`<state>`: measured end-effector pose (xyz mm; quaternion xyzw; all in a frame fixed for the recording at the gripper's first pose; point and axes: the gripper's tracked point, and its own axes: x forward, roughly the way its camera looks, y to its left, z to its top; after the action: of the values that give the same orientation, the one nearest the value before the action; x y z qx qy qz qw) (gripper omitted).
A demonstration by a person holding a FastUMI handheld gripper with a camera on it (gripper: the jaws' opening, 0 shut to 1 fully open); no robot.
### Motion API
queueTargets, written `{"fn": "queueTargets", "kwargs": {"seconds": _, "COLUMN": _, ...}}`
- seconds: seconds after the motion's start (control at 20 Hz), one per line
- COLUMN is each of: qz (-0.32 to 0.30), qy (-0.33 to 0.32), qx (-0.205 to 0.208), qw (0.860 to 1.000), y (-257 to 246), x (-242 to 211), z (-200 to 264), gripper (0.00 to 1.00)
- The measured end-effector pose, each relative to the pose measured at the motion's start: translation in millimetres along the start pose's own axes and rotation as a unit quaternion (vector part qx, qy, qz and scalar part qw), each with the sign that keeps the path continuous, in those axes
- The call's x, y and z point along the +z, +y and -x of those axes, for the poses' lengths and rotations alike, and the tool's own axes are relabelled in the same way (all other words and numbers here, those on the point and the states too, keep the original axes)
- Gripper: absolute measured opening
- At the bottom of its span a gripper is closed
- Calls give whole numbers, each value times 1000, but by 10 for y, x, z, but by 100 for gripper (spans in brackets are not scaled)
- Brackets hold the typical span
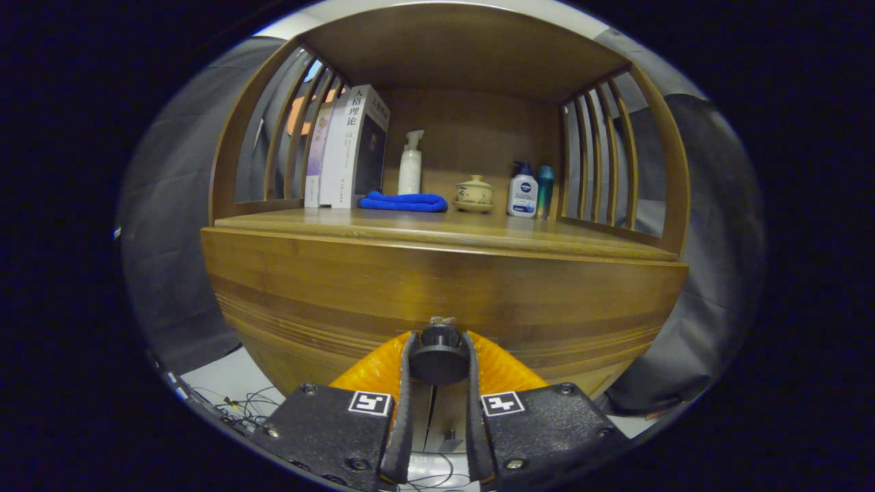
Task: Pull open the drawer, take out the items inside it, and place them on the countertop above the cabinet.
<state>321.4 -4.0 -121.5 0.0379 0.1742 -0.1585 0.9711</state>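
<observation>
Gripper: black screwed housings; square black-and-white markers.

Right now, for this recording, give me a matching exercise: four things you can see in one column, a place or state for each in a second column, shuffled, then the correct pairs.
Things:
1. drawer knob
2. blue cloth
3. books
4. lidded ceramic cup

Places or states:
A. standing upright by the cabinet's left slats
B. folded flat on the countertop, just right of the books
C. between the fingers of the hand-held gripper, which are closed on it
D. on a saucer, between the white pump bottle and the blue-capped bottle

Pairs: 1-C, 2-B, 3-A, 4-D
</observation>
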Motion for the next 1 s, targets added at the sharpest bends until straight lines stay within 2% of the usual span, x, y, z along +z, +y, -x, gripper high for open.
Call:
{"fn": "queueTargets", "kwargs": {"seconds": 0.45, "qz": -13, "qy": -2, "qx": 13, "qw": 1000, "y": 2, "x": -271, "z": 748, "gripper": 35}}
{"fn": "queueTargets", "kwargs": {"seconds": 0.55, "qz": -31, "qy": -2, "qx": 28, "qw": 999, "y": 63, "x": -334, "z": 932, "gripper": 35}}
{"fn": "queueTargets", "kwargs": {"seconds": 1.0, "qz": -55, "qy": 18, "qx": 44, "qw": 997, "y": 77, "x": -478, "z": 1288, "gripper": 35}}
